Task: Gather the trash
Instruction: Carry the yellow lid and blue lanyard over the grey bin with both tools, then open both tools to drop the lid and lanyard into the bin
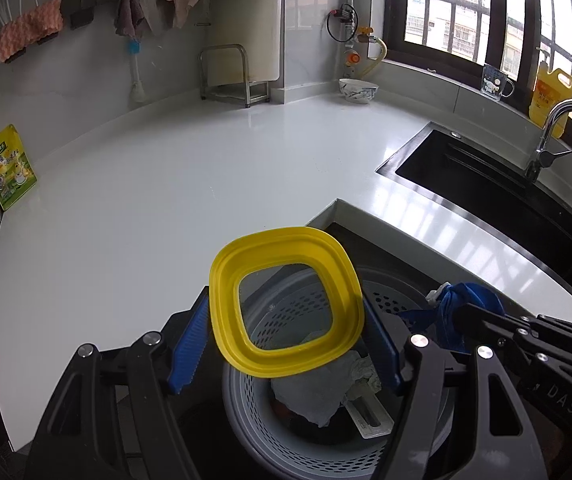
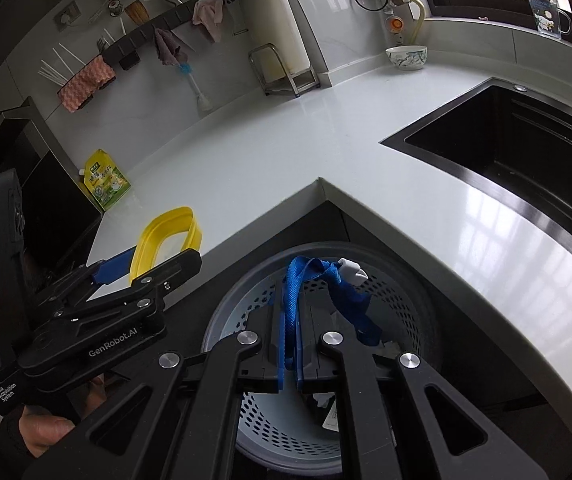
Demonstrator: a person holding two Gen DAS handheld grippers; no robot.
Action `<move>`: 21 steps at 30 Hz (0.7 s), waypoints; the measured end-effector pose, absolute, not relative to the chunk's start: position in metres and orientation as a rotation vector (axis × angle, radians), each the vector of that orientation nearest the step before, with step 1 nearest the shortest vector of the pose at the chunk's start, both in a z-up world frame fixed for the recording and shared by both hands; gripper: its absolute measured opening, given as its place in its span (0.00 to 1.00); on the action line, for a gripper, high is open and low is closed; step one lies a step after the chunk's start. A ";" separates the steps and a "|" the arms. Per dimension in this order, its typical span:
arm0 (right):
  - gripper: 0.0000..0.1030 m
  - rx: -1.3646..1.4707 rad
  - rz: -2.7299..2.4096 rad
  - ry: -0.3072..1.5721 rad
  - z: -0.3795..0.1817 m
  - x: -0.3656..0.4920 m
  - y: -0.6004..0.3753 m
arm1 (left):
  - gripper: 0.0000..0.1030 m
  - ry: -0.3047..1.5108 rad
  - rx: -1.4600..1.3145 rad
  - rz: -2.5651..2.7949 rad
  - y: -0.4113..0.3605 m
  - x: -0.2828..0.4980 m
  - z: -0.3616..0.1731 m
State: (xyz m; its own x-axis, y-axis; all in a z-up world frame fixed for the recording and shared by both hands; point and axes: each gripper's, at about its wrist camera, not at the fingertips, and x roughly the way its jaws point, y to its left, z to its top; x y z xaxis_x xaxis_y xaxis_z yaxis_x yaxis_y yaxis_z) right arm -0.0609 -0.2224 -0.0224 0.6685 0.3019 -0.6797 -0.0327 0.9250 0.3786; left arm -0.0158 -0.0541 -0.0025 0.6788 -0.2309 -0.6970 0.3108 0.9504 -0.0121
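My left gripper (image 1: 286, 344) is shut on a yellow plastic ring-shaped lid frame (image 1: 286, 300) and holds it over a grey perforated trash basket (image 1: 258, 436) that stands below the counter corner. The frame also shows in the right wrist view (image 2: 166, 240). The basket holds crumpled white paper (image 1: 310, 396) and a flat white packet (image 1: 366, 420). My right gripper (image 2: 291, 316) is shut on a blue woven strap (image 2: 292, 292) with a white clip (image 2: 352, 270), held above the same basket (image 2: 398, 292). The strap appears in the left wrist view (image 1: 458, 308).
A white L-shaped counter (image 1: 166, 184) wraps around the basket. A black sink (image 1: 486, 184) with a chrome faucet (image 1: 546, 140) lies to the right. A green-yellow pouch (image 1: 10, 168), a metal rack (image 1: 234, 80), a bowl (image 1: 358, 90), a cup and a yellow bottle (image 1: 550, 92) stand along the edges.
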 end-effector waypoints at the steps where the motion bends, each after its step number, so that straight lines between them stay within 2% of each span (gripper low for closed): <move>1: 0.03 0.359 0.188 0.834 -0.030 -0.062 -0.222 | 0.66 0.772 0.113 -0.306 -0.055 -0.017 -0.005; 21: 0.04 0.307 0.113 0.927 -0.076 -0.052 -0.213 | 0.69 0.884 0.131 -0.263 -0.048 -0.012 -0.058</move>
State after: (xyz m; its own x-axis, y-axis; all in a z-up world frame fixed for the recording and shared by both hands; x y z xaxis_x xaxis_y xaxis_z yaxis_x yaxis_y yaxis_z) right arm -0.0519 -0.2129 -0.0762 0.5977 0.2265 -0.7691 0.0359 0.9507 0.3079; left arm -0.0115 -0.0484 -0.0579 0.6046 -0.1729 -0.7775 0.2808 0.9598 0.0049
